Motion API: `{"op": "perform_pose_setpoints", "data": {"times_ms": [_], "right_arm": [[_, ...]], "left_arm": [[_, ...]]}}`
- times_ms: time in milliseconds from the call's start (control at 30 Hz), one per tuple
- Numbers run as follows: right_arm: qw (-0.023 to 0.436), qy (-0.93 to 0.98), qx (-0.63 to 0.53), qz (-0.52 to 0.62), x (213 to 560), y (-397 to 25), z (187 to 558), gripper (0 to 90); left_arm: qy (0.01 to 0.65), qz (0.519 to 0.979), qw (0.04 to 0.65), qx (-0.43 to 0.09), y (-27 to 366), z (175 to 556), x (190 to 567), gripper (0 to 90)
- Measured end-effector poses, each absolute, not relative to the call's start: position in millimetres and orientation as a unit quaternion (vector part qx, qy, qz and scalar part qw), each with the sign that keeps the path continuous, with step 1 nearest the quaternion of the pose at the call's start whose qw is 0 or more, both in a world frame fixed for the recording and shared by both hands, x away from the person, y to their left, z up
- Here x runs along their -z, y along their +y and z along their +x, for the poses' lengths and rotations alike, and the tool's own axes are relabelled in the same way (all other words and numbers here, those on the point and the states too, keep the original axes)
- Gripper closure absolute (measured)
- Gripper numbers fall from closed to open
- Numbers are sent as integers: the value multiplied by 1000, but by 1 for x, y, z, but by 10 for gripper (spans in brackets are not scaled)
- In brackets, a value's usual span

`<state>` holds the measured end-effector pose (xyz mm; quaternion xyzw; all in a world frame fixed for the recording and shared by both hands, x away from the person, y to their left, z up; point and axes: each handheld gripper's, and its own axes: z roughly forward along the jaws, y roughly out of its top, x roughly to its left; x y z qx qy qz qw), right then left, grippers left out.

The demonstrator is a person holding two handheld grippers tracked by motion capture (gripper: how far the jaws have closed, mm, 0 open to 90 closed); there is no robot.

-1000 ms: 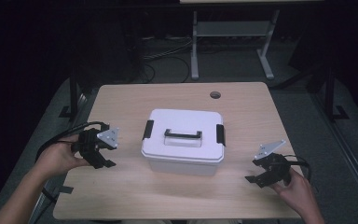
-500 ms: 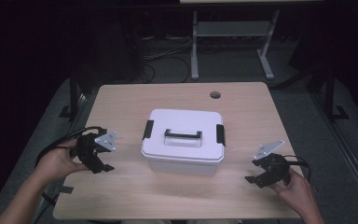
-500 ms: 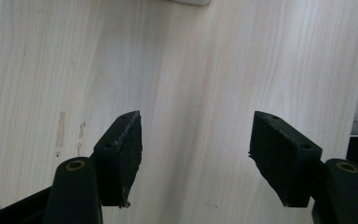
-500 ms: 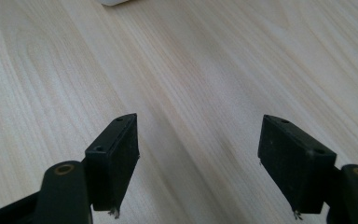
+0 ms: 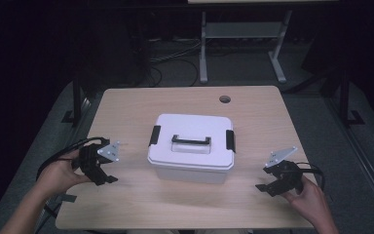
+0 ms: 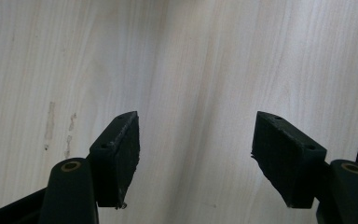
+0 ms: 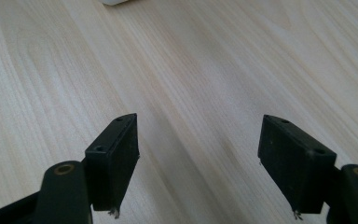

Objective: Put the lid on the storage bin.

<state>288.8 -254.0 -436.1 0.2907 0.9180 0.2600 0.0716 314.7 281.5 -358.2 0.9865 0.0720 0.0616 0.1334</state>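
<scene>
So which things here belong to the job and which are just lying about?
In the job:
white lidded box with black handle and side latches
left gripper, open
right gripper, open

Just there:
table and its cable hole
floor cables

Left tongs (image 5: 108, 171) drawn back, farther from box (image 5: 191, 147)

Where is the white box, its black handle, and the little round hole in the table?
white box (image 5: 191, 168), high view, on its front wall.
black handle (image 5: 191, 142), high view, on the middle of the bar on the lid.
round hole (image 5: 225, 99), high view, on the dark opening near the table's far edge.
</scene>
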Motion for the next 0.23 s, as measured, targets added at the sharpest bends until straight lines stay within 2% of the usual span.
{"op": "perform_pose_setpoints", "data": {"times_ms": [233], "right_arm": [[72,918,-261,290,436,-254,289,282]], "left_arm": [[72,987,133,-57,282,313,365,313]]}}
